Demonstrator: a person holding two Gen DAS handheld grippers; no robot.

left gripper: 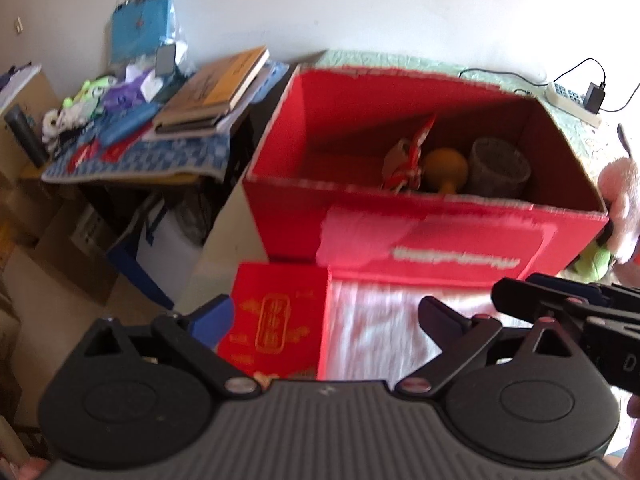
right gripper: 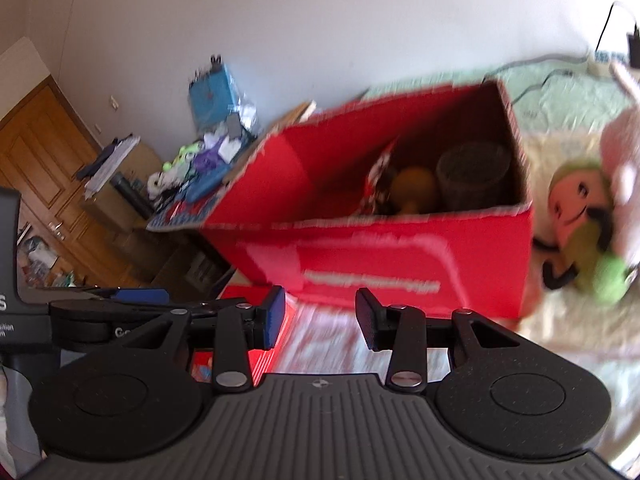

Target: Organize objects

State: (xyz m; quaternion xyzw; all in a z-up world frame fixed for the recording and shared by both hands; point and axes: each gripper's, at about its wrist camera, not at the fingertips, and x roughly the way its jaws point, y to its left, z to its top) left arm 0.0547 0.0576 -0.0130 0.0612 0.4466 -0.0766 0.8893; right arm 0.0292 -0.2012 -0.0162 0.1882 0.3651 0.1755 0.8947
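Note:
An open red cardboard box (left gripper: 460,236) stands on the bed and holds a grey cup (left gripper: 498,166), a yellow round object (left gripper: 444,168) and a red-white packet (left gripper: 408,156). It also shows in the right wrist view (right gripper: 400,264). A flat red lid or envelope (left gripper: 272,320) lies in front of it. My left gripper (left gripper: 326,320) is open and empty above the lid. My right gripper (right gripper: 320,318) is open and empty in front of the box; it enters the left wrist view at the right edge (left gripper: 568,312). Plush toys (right gripper: 580,220) lie right of the box.
A cluttered side table (left gripper: 160,120) with books and small items stands left of the box. A power strip (left gripper: 572,98) with a charger lies on the bed behind. A wooden door (right gripper: 36,176) is at far left. Cardboard boxes sit on the floor (left gripper: 52,264).

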